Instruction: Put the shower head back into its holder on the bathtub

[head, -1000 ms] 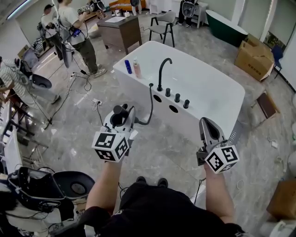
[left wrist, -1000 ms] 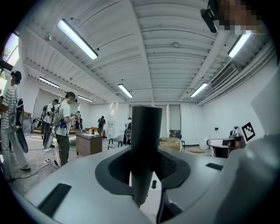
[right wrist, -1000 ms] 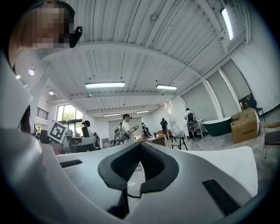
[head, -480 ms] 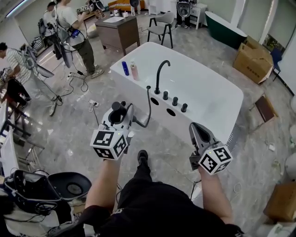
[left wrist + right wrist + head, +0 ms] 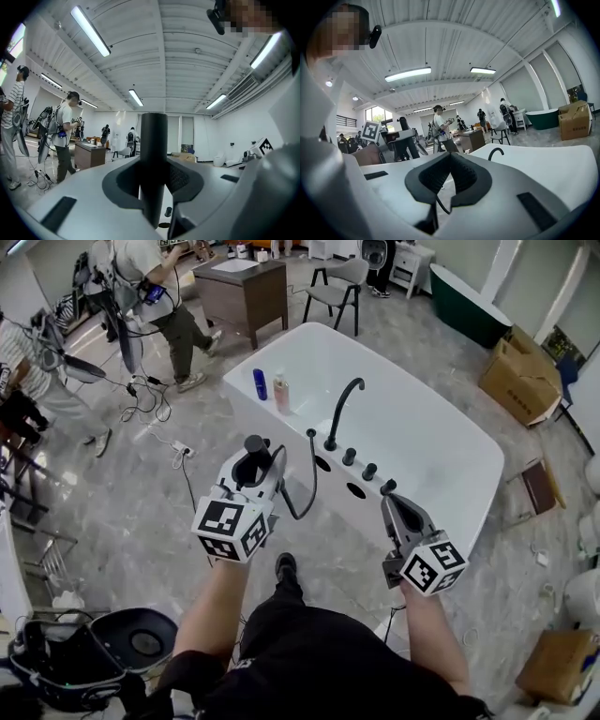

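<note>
My left gripper (image 5: 251,471) is shut on the black shower head (image 5: 254,445), which stands upright between its jaws (image 5: 153,154). The black hose (image 5: 298,507) loops from it up to the deck of the white bathtub (image 5: 441,451). A black curved faucet (image 5: 341,405) and three black knobs (image 5: 369,471) stand on that deck, with two dark oval openings (image 5: 355,490) beside them. My right gripper (image 5: 392,496) is shut and empty, close to the tub's near side. In the right gripper view the faucet (image 5: 495,152) and tub rim (image 5: 548,166) lie just ahead.
A blue bottle (image 5: 260,383) and a pink bottle (image 5: 281,393) stand on the tub's left rim. People (image 5: 155,292) and floor cables (image 5: 150,399) are at the upper left. A wooden cabinet (image 5: 242,292), a chair (image 5: 337,287) and cardboard boxes (image 5: 525,376) stand beyond the tub.
Both grippers have moved forward toward the bathtub, and the tub now lies closer in the head view. The left gripper still holds the shower head; the right stays shut.
</note>
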The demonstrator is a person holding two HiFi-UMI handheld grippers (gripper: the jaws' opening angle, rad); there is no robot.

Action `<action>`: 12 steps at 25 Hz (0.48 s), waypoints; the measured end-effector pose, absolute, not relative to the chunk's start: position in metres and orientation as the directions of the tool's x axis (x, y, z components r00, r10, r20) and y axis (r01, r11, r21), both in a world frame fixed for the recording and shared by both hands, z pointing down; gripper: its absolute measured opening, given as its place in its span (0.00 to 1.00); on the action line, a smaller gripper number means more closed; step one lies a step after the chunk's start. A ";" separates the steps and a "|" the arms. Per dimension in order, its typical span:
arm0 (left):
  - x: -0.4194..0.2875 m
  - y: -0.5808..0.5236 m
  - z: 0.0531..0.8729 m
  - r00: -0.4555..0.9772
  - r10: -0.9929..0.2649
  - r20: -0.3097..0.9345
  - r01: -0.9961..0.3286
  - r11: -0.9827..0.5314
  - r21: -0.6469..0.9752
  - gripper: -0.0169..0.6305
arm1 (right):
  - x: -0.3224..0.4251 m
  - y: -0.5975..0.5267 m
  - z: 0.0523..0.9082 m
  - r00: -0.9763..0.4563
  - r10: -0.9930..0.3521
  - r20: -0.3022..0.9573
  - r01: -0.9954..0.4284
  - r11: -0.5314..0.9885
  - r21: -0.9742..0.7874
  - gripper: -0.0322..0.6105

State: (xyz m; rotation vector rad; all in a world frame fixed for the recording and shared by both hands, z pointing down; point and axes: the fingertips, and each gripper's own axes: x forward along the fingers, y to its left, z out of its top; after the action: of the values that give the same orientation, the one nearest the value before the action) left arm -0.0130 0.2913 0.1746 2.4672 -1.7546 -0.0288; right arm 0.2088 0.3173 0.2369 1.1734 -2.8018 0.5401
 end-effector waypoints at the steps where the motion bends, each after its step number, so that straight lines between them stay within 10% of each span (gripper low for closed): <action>1: -0.023 0.276 0.175 0.338 -0.940 0.050 -0.938 -0.331 0.104 0.22 | 0.196 0.302 0.236 -0.710 -0.678 0.191 -0.700 0.650 -0.296 0.07; 12: -0.108 0.139 0.183 0.390 -0.920 0.043 -0.917 -0.385 0.102 0.21 | 0.093 0.166 0.246 -0.702 -0.675 0.228 -0.711 0.639 -0.295 0.07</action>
State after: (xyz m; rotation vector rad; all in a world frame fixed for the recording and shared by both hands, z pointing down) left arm -0.1076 0.1391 0.1829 2.5268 -1.6768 -0.0308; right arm 0.0931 0.1655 0.2459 1.1682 -2.7555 0.5595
